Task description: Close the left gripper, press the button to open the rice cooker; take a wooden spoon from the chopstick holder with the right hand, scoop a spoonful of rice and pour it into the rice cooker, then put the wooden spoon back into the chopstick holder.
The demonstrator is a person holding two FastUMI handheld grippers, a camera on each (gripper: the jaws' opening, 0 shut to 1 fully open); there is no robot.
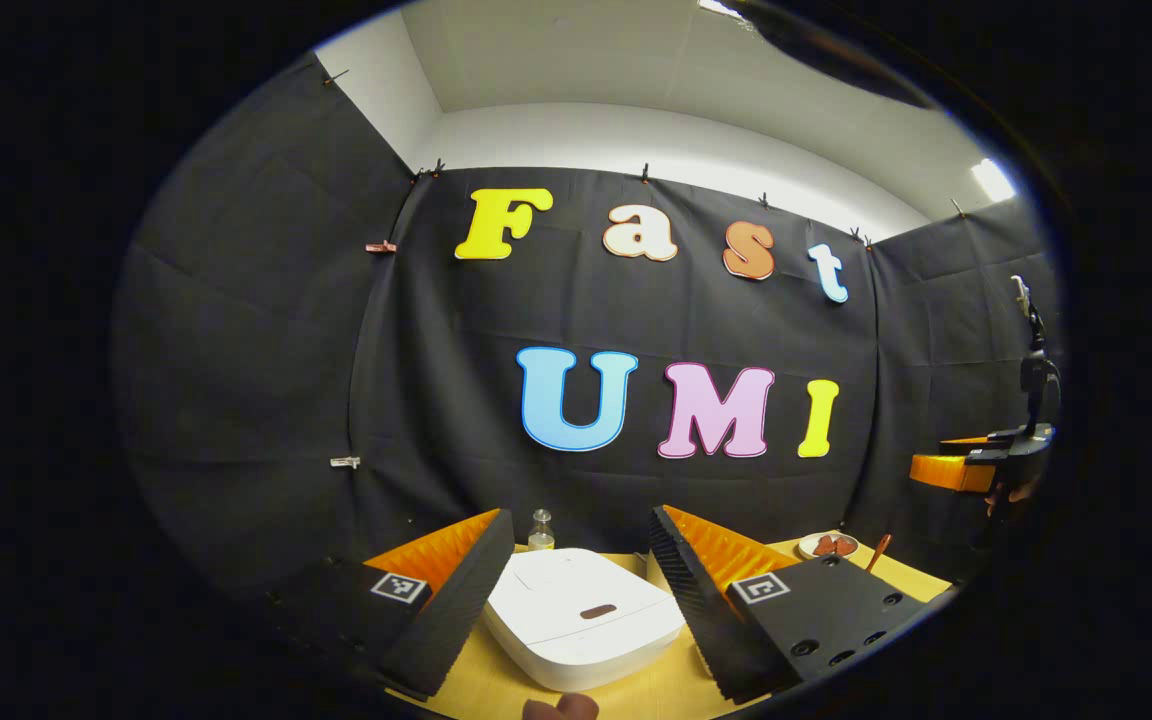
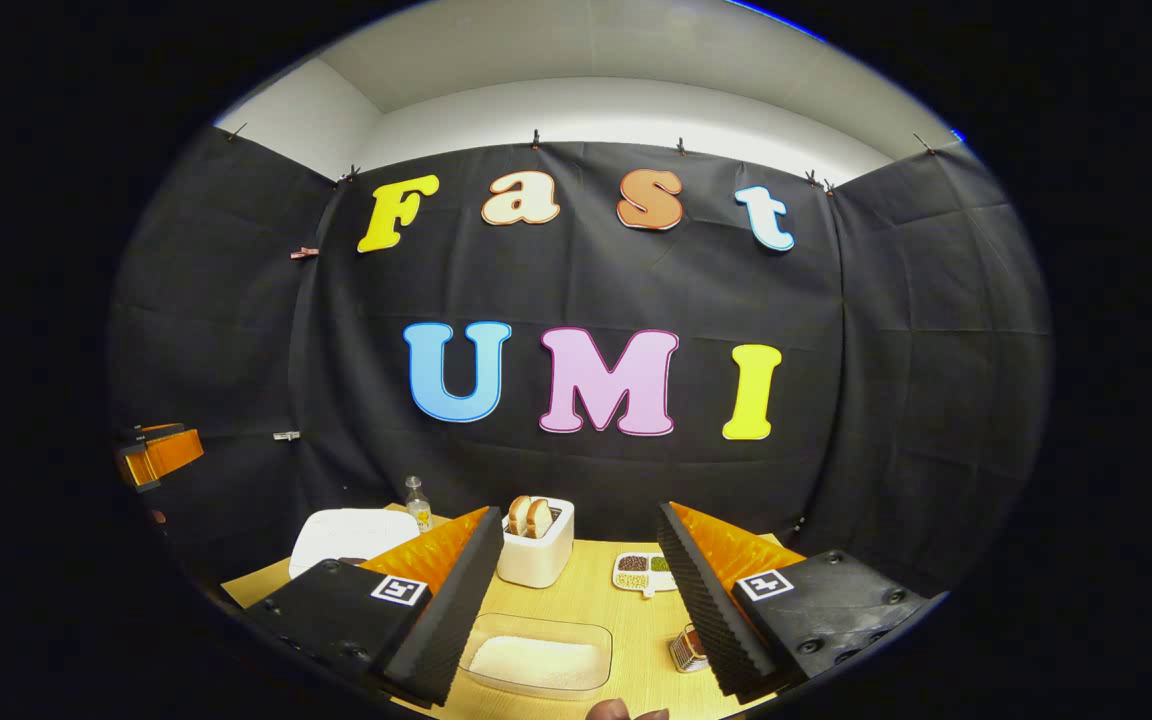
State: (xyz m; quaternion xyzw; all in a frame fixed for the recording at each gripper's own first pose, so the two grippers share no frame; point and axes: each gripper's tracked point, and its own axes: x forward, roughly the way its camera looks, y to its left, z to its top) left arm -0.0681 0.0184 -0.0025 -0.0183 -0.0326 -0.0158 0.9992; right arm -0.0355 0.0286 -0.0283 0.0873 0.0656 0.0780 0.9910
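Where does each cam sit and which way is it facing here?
Left gripper view: rides the left gripper, looks forward along its open fingers at the closed white rice cooker; the other gripper shows far right.
Right gripper view: rides the right gripper, open fingers framing the clear rice container and toaster.
Shared: the rice cooker, small glass bottle, yellow table, back wall.
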